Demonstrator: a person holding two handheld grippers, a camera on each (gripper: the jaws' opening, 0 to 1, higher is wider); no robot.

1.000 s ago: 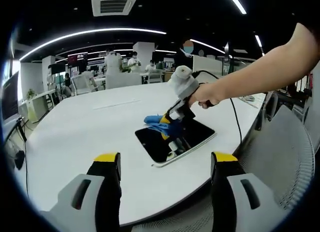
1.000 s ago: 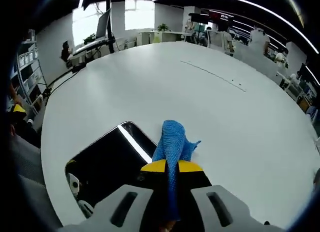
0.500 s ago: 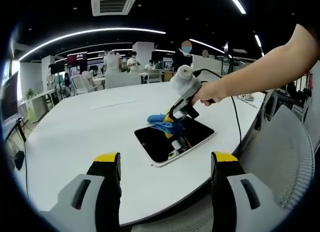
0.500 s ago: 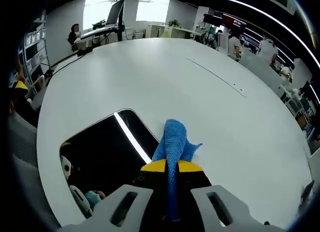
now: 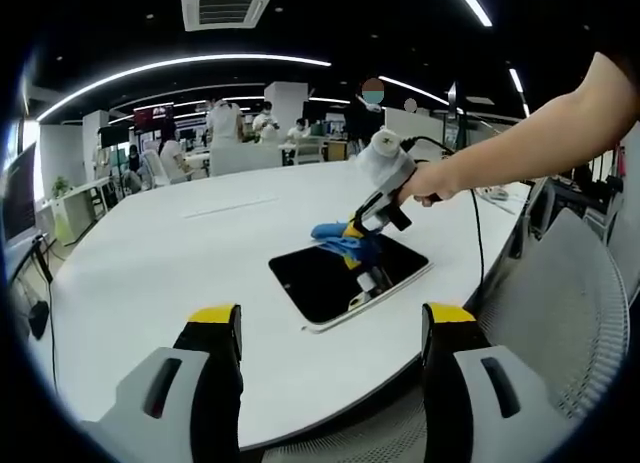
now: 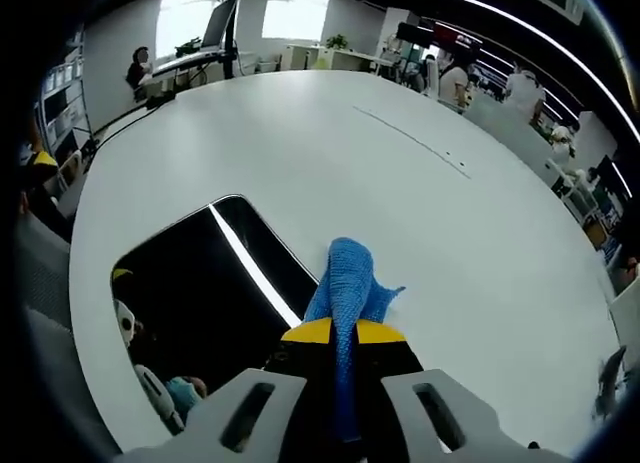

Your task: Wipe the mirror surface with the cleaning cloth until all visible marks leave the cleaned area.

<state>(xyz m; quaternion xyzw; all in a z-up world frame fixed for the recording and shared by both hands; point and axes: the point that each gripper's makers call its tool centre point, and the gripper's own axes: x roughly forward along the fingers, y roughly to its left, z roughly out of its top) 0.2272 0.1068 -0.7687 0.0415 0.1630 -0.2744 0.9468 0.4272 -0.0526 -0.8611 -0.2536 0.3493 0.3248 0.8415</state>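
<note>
Blue cloth [image 6: 348, 283] clamped in right gripper [image 6: 338, 335], at the mirror [image 6: 205, 293] edge — wiping underway, no marks discernible. Left gripper [image 5: 325, 323] apart, idle above tabletop [image 5: 170, 253].

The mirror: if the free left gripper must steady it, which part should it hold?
Probably the near long edge of the mirror, approached low from the left gripper side. It lies flat and thin; the right gripper holds the cloth at the far edge.
</note>
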